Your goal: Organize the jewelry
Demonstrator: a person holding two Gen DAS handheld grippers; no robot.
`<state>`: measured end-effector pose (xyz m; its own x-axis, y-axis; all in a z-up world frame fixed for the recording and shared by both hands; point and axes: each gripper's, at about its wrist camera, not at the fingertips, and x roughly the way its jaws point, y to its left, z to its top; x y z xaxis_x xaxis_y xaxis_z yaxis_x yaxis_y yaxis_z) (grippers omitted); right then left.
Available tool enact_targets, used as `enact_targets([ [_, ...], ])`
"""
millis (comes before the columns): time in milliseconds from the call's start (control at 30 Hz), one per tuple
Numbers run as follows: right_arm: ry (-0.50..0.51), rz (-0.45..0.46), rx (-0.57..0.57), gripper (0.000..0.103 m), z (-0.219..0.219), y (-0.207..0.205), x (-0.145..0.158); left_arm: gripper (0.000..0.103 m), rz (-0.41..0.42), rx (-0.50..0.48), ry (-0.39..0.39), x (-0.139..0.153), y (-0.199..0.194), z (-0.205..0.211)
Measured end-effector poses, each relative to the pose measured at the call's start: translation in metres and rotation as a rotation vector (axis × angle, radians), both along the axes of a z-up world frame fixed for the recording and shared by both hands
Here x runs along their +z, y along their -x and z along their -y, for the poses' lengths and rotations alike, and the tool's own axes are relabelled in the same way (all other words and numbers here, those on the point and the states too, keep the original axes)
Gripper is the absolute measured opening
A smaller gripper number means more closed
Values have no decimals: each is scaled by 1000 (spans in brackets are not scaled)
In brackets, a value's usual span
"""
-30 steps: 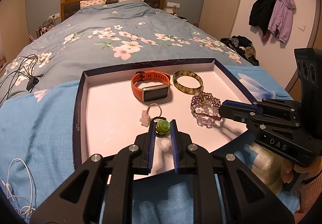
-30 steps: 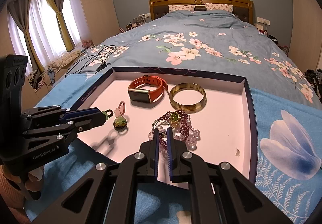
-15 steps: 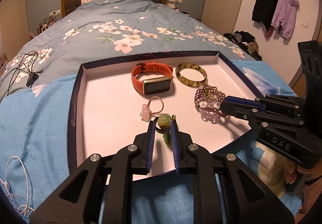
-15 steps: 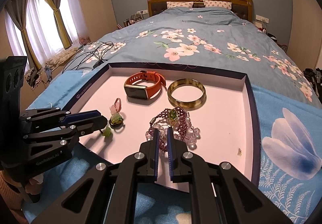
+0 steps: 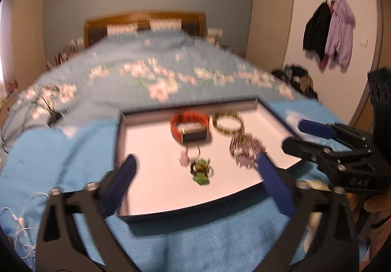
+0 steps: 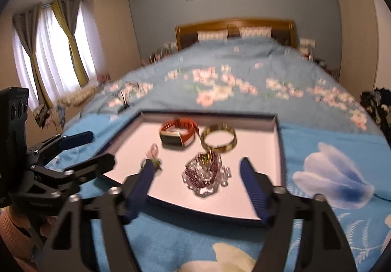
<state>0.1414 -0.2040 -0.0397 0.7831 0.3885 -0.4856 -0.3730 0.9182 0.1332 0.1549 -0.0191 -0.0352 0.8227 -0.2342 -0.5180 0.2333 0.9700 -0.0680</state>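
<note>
A white-lined tray (image 5: 146, 169) (image 6: 254, 150) lies on the bed. In it are an orange watch (image 5: 189, 123) (image 6: 178, 130), a gold-green bangle (image 5: 228, 122) (image 6: 218, 139), purple and clear bead bracelets (image 5: 245, 151) (image 6: 206, 173), a small pink-charm ring (image 5: 189, 153) (image 6: 152, 150) and a green-bead cord (image 5: 200, 170) (image 6: 156, 162). My left gripper (image 5: 195, 167) is open and empty, back from the tray's near edge. My right gripper (image 6: 198, 169) is open and empty, the bracelets lying beyond its fingers. Both views are motion-blurred.
The tray rests on a blue towel (image 5: 73, 150) over a floral bedspread (image 6: 232, 81). Black cables (image 5: 46, 106) lie at the left, white cord (image 5: 17, 223) near the left corner. Coats (image 5: 327, 35) hang on the right wall.
Both grippers have opened wide and pulled back and up from the tray. The green-bead cord left my left gripper and now lies in the tray; the bracelets lie free.
</note>
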Motion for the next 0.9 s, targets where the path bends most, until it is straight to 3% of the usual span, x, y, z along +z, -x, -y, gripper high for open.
enact_targets([
  [33, 0, 44, -13, 98, 2, 11, 5, 98, 29, 8, 8, 6, 8, -3],
  [100, -4, 110, -22, 97, 5, 28, 12, 98, 81, 26, 38, 17, 27, -11],
  [200, 11, 117, -25, 97, 3, 45, 14, 98, 152, 76, 63, 27, 52, -18],
  [367, -5, 165, -60, 97, 7, 73, 15, 98, 208, 113, 17, 34, 84, -17],
  [500, -37, 251, -83, 97, 13, 96, 21, 98, 282, 158, 27, 39, 112, -18],
  [567, -36, 249, -85, 97, 14, 99, 23, 98, 316, 175, 34, 40, 126, -19],
  [900, -31, 245, -116, 97, 17, 101, 24, 98, 316, 194, 30, 44, 140, -17],
])
